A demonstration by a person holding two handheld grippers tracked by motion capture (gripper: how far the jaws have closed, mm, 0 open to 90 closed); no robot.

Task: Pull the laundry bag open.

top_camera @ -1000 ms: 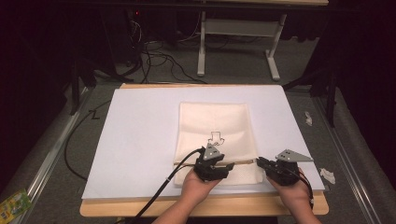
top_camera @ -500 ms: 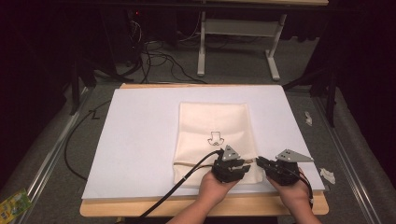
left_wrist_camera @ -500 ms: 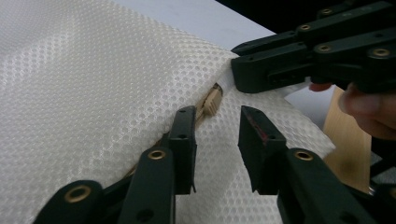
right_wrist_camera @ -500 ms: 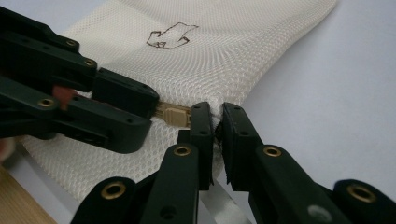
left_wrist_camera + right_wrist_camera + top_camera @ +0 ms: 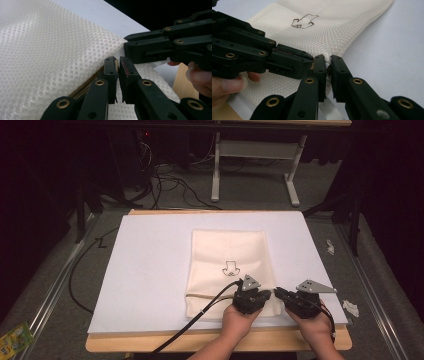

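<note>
In the high view, both of the person's forearms come in from the bottom edge. The left hand (image 5: 239, 319) holds the left gripper (image 5: 270, 294) over the near right part of a cream mesh bag (image 5: 227, 252), which lies flat on a white sheet (image 5: 150, 265) covering the table (image 5: 210, 344). The right hand (image 5: 312, 327) holds the right gripper (image 5: 276, 292) just beside it, at the bag's near right edge; the two gripper tips nearly meet. A small black outline drawing (image 5: 230, 268) sits on the middle of the bag; it carries no readable writing.

In the left gripper view, the left gripper (image 5: 118, 65) has its jaws drawn close with a thin gap, their tips at a tan zipper band (image 5: 83, 88) along the bag's (image 5: 50, 55) edge; whether they pinch it cannot be told. The right gripper (image 5: 127, 50) reaches in from the right, touching the bag's corner.

In the right gripper view, the right gripper (image 5: 328, 65) has its jaws closed narrowly on the bag's (image 5: 324, 32) corner fabric, bunched between them. The left gripper (image 5: 310, 63) lies across from the left, its tip touching the right gripper's jaw. The drawing (image 5: 305, 20) shows as a hand-drawn outline, without letters.
</note>
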